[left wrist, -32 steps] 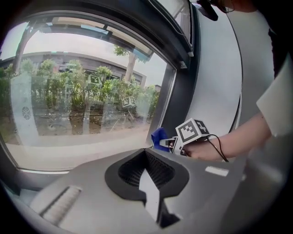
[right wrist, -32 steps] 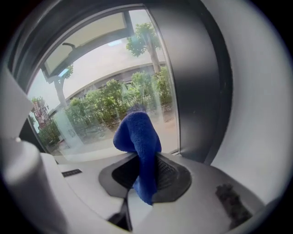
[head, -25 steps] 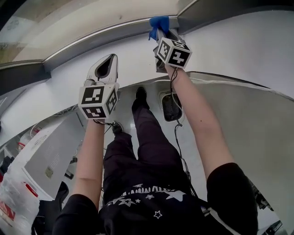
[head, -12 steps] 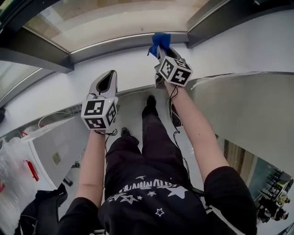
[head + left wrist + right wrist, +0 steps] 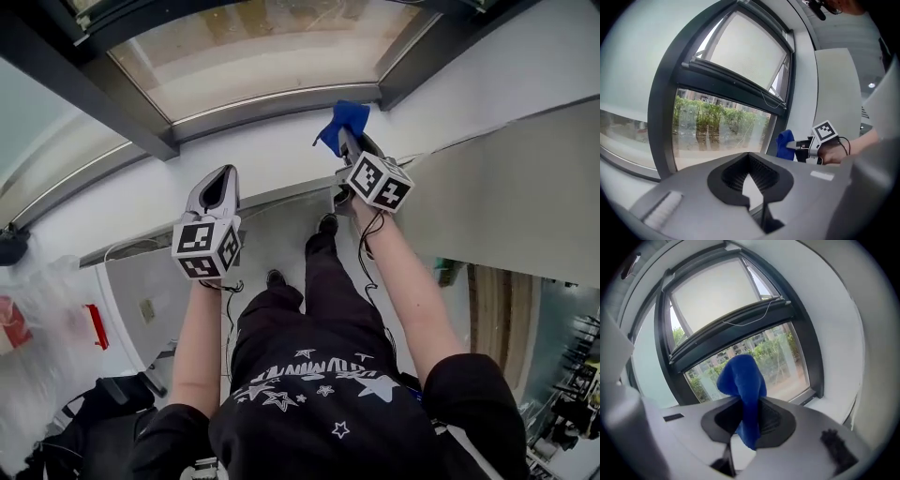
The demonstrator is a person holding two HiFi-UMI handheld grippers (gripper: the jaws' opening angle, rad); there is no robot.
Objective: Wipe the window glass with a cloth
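The window glass point(image 5: 253, 52) fills the top of the head view, set in a dark frame point(image 5: 122, 98). A blue cloth point(image 5: 344, 122) is pinched in my right gripper point(image 5: 345, 142), which is raised just below the pane's lower right corner, short of the glass. In the right gripper view the cloth point(image 5: 743, 385) sticks up from the shut jaws of that gripper point(image 5: 747, 420), with the glass point(image 5: 759, 355) beyond. My left gripper point(image 5: 217, 180) hangs lower and to the left, shut with nothing in it. In the left gripper view it point(image 5: 750, 174) faces the glass point(image 5: 717, 124); the cloth point(image 5: 785, 140) shows at right.
A white sill point(image 5: 281, 155) runs below the frame. A lowered blind point(image 5: 750, 51) covers the upper pane. Below me are the person's dark legs point(image 5: 319, 309), trailing cables point(image 5: 370, 253), a white cabinet point(image 5: 141, 291) and a red item point(image 5: 97, 326) at left.
The head view has tilted up, so more of the window glass shows. Both grippers sit lower in the picture; the right one, still holding the cloth, has come nearer the pane's lower right corner.
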